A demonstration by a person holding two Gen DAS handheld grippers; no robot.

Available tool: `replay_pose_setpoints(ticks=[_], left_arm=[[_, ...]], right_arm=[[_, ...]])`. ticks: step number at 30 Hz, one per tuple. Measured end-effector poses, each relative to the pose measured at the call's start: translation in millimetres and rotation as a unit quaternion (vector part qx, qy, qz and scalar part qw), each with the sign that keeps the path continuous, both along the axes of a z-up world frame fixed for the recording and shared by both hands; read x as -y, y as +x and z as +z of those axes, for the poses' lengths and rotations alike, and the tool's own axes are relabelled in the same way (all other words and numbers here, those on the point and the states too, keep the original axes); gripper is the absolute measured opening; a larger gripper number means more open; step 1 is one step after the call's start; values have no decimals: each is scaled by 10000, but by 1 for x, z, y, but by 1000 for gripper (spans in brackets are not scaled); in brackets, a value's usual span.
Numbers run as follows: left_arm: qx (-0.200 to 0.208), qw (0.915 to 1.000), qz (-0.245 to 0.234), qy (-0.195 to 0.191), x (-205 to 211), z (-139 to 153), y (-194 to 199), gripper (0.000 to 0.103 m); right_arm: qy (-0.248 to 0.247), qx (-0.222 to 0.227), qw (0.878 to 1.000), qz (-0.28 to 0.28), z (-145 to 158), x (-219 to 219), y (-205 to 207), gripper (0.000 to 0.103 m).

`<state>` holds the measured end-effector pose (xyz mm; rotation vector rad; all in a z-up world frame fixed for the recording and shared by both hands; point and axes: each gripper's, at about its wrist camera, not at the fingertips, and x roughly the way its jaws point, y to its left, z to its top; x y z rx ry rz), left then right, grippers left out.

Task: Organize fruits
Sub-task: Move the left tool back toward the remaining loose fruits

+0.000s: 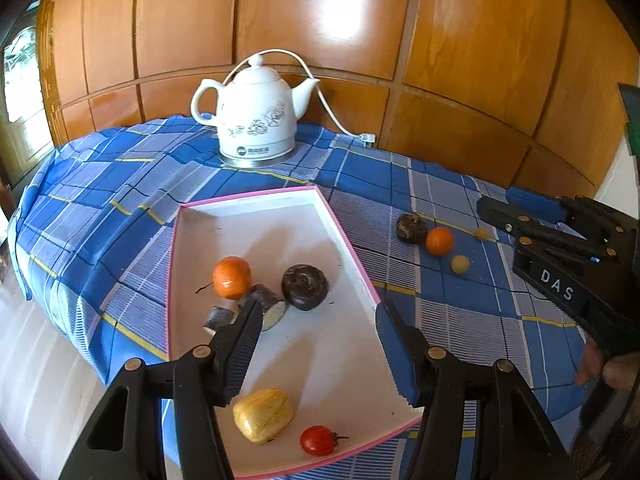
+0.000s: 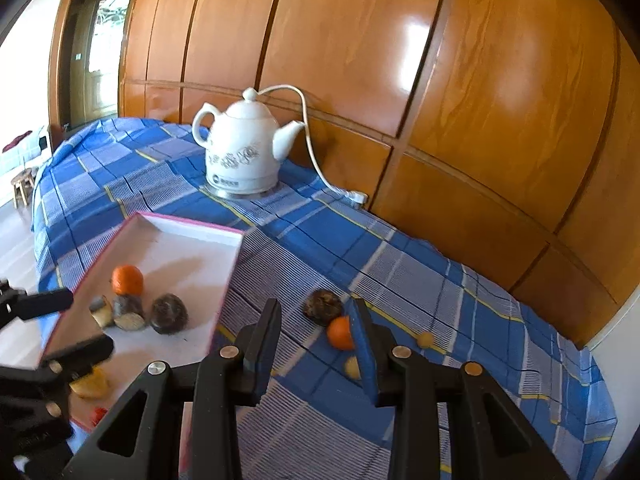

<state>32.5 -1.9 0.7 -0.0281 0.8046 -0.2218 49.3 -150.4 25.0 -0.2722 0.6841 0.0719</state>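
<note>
A white tray with a pink rim [image 1: 248,196] [image 2: 188,220] lies on the blue checked cloth. It holds an orange [image 1: 231,282], a dark round fruit [image 1: 304,287], two dark cut pieces [image 1: 264,304], a yellow fruit [image 1: 262,414] and a cherry tomato [image 1: 318,440]. My left gripper [image 1: 318,316] [image 2: 92,320] hangs open over the tray, with nothing between its fingers. On the cloth right of the tray lie a dark fruit [image 2: 322,306], an orange [image 2: 339,334] and two small yellow fruits [image 2: 425,339]. My right gripper [image 2: 316,308] [image 1: 494,200] is open and empty just short of this group; its right finger covers part of the orange.
A white ceramic kettle [image 1: 256,120] [image 2: 244,148] stands at the back of the table, its cord running to a plug [image 2: 358,197] by the wooden wall panels. The table edge drops off on the left. A hand [image 1: 600,364] holds the right gripper.
</note>
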Motion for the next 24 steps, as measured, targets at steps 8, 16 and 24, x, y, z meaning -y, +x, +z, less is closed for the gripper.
replay_pose_setpoints(ticks=[8,16,24], left_arm=[[-27,9995,-263,159,28,-3,12,60],[-59,9978,-558,363,57,-5,17,60],[-83,9950,-775,619,87,-8,25,60]], right_arm=[[-69,-509,9977,-435,-11,84,16,35],[-106,-872,9901,-1098,-45,170,28,36],[747,-1382,9720,-1746,-72,220,35,36]])
